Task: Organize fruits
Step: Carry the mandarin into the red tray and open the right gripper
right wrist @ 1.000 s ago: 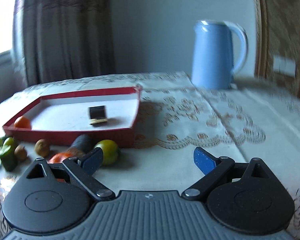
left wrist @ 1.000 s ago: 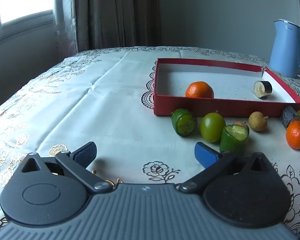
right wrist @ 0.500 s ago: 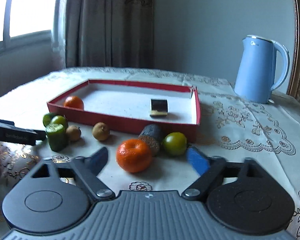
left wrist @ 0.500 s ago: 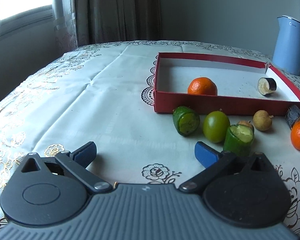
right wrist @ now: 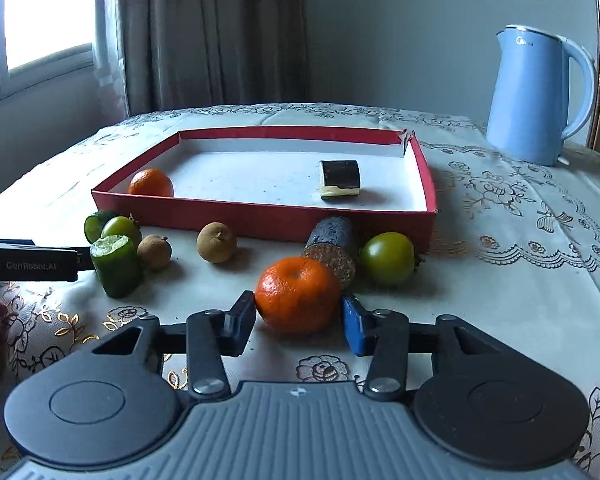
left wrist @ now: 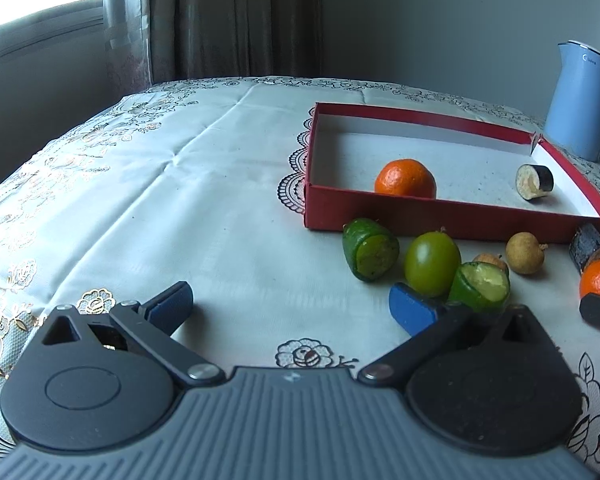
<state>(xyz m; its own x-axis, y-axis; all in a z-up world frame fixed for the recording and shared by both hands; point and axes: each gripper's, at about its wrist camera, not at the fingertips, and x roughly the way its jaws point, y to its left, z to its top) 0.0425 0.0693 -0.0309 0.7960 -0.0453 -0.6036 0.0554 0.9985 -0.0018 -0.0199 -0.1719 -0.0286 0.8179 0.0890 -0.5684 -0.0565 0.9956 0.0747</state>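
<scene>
The right tool [right wrist: 299,318] has its blue pads on either side of a tangerine [right wrist: 298,294] on the table [right wrist: 500,280], the left pad touching the peel and the right one just beside it; whether it grips firmly I cannot tell. The fruit sits just in front of the red tray [right wrist: 260,220], touching a dark cut piece [right wrist: 334,250]. The left tool [left wrist: 290,306] is spread wide and holds nothing, with a cut cucumber [left wrist: 480,286] just beside its right pad. A second tangerine [left wrist: 405,178] lies inside the tray.

"CenRobot.AI" in grey letters on the side of the left gripper [right wrist: 28,265], small unreadable logo on blue kettle [right wrist: 536,92]
</scene>
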